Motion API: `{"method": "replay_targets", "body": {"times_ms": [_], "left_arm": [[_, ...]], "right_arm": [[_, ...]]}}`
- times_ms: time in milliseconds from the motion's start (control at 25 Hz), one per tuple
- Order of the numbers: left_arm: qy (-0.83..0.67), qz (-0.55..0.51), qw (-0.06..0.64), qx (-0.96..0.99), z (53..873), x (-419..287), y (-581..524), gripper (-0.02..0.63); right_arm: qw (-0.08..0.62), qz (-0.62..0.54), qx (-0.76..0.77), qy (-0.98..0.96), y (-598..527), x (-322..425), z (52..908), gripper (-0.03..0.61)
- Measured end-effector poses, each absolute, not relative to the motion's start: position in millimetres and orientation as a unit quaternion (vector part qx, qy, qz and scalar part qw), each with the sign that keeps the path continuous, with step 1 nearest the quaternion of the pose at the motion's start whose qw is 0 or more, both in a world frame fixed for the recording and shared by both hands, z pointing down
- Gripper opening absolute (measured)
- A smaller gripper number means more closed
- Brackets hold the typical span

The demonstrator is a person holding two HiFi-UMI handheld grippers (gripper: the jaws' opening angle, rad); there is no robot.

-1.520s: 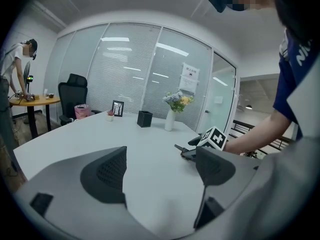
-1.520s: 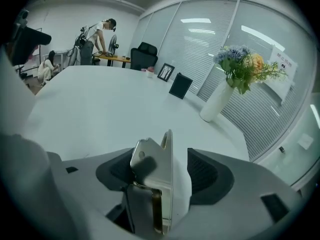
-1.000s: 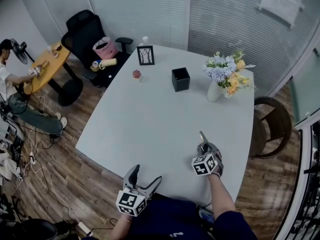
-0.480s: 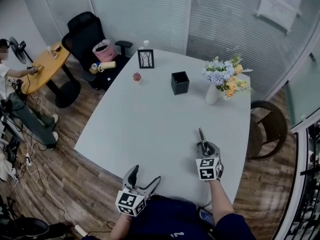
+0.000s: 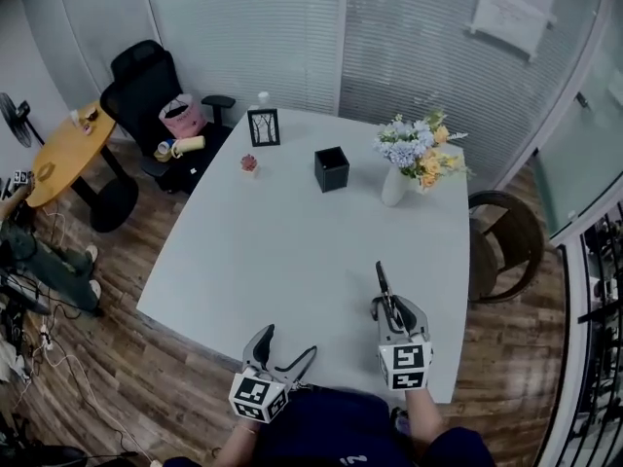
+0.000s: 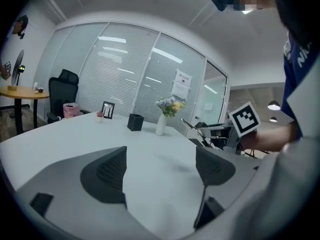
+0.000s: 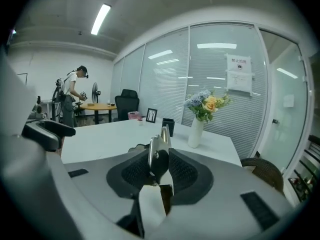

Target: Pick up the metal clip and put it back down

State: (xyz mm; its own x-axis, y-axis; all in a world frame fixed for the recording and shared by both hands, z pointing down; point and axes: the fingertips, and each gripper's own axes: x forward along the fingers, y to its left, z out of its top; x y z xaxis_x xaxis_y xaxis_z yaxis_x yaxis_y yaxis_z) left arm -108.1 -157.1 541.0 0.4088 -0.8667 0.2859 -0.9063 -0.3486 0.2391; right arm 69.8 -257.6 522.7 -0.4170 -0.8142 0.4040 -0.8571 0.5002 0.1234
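Observation:
The metal clip [image 5: 381, 279] is a thin silver piece with a dark pinch end. It sticks out forward from my right gripper [image 5: 388, 306], which is shut on it over the white table's [image 5: 292, 251] front right part. In the right gripper view the clip [image 7: 161, 138] stands edge-on between the pads of the right gripper [image 7: 159, 158]. My left gripper [image 5: 286, 344] hovers at the table's front edge, open and holding nothing. In the left gripper view the left gripper [image 6: 160, 156] frames only bare tabletop, and the right gripper [image 6: 212, 132] with the clip [image 6: 190, 125] shows raised off the table.
A black box [image 5: 332, 168], a white vase of flowers [image 5: 397, 179], a picture frame [image 5: 263, 126] and a small potted plant [image 5: 249, 164] stand at the table's far side. A wicker chair [image 5: 508, 246] is at the right, a black office chair [image 5: 146, 86] at the far left.
The head view has swung, so the table sits further left and lower. My right gripper, still shut on the clip, has drawn slightly nearer the front edge. The left gripper has stayed put.

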Motion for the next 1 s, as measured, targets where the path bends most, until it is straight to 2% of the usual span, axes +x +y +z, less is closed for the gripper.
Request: {"method": "replay_targets", "body": {"times_ms": [480,1000], "left_arm": [[-0.47,0.065,0.183,0.861,549.6,-69.2,-170.4,0.431],[-0.457,0.065,0.17,0.871,541.7,-51.2,-166.3,0.431]], "right_arm": [[0.209,0.077,0.51,-0.831,-171.5,87.2,528.4,0.112],[0.204,0.063,0.51,-0.833,-162.9,89.6,520.9,0.112]]}}
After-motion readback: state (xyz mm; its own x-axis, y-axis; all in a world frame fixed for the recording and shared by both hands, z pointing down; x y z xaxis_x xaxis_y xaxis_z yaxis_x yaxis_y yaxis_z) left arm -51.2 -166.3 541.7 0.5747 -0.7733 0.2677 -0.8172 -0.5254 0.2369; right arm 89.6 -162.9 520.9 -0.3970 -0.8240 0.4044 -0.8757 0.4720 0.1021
